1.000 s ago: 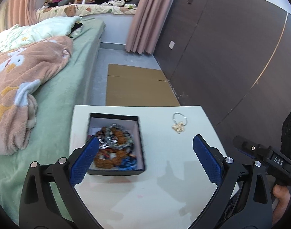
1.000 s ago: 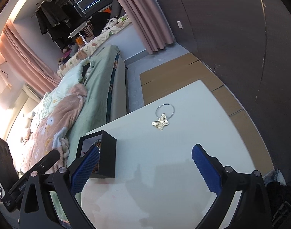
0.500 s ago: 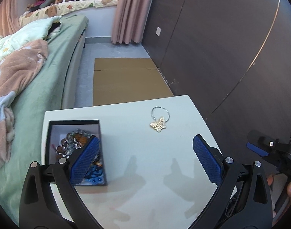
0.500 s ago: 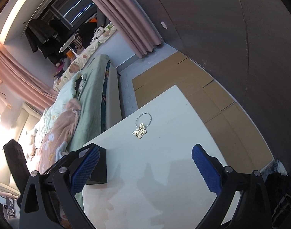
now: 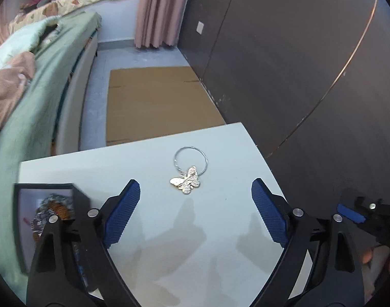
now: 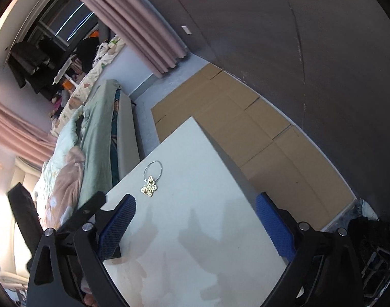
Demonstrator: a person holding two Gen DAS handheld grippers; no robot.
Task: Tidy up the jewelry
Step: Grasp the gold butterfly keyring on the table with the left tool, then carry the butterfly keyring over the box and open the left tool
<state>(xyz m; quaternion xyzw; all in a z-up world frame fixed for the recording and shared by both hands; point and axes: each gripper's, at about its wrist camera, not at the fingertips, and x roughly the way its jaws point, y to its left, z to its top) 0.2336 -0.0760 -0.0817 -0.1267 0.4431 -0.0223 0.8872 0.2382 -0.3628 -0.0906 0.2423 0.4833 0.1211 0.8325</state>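
While both grippers hang over the white table, the butterfly charm on its ring lies flat mid-table, w/ nothing touching it. Left gripper: jaws apart, just been closing a bit, nothing btwn them; charm sits just ahead. Right gripper: jaws wide apart, empty. Black box w/ beads at the table's left edge.

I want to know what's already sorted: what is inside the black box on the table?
The black box holds a blurred heap of beaded jewelry, silvery and brown. The left gripper covers its right part, so the rest is hidden.
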